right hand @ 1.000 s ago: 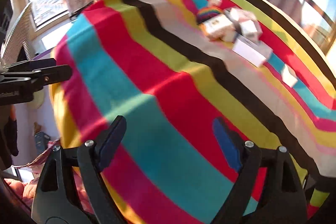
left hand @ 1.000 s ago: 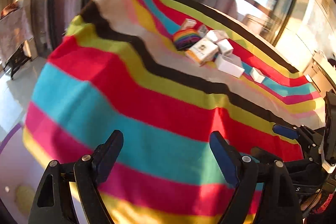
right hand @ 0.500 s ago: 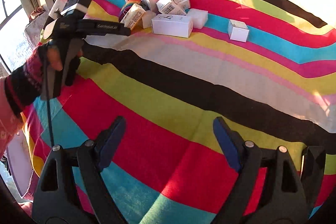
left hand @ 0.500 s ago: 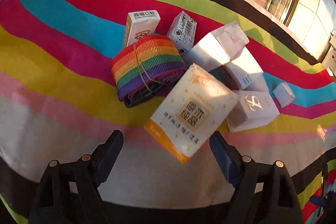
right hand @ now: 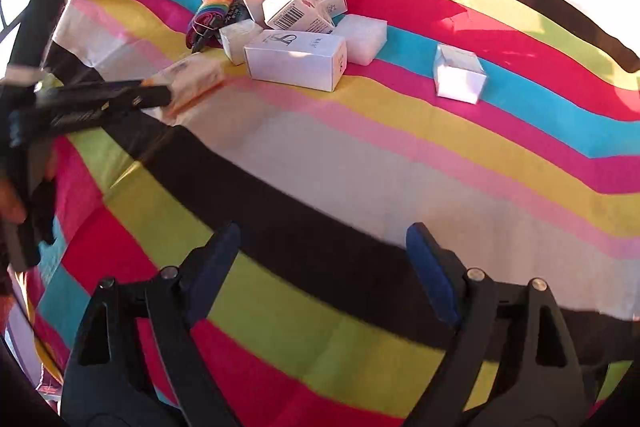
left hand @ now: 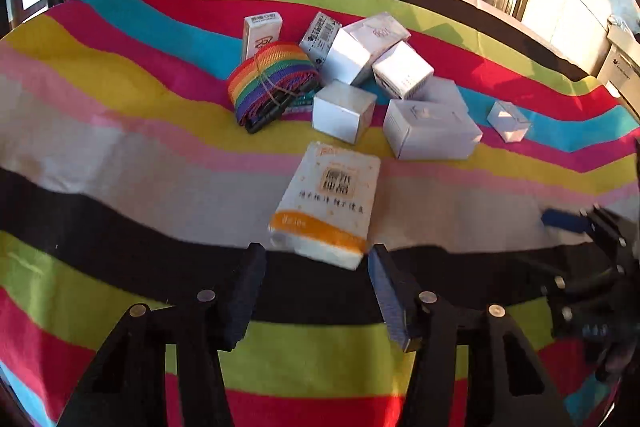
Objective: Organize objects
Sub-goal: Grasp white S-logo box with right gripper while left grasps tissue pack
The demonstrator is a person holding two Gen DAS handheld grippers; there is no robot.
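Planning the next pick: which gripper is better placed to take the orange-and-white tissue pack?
Left. The left gripper is closing around the tissue pack; the right gripper hangs open over bare striped cloth.

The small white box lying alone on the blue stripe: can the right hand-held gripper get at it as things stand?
Probably yes. The small white box sits apart from the pile, only bare striped cloth lies before it, and the right hand-held gripper is open and empty.

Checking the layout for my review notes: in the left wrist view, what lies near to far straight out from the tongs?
Orange-and-white tissue pack between the closing left tongs → small white cardboard cube box → larger white box with printed top, all on the striped multicolour cloth.
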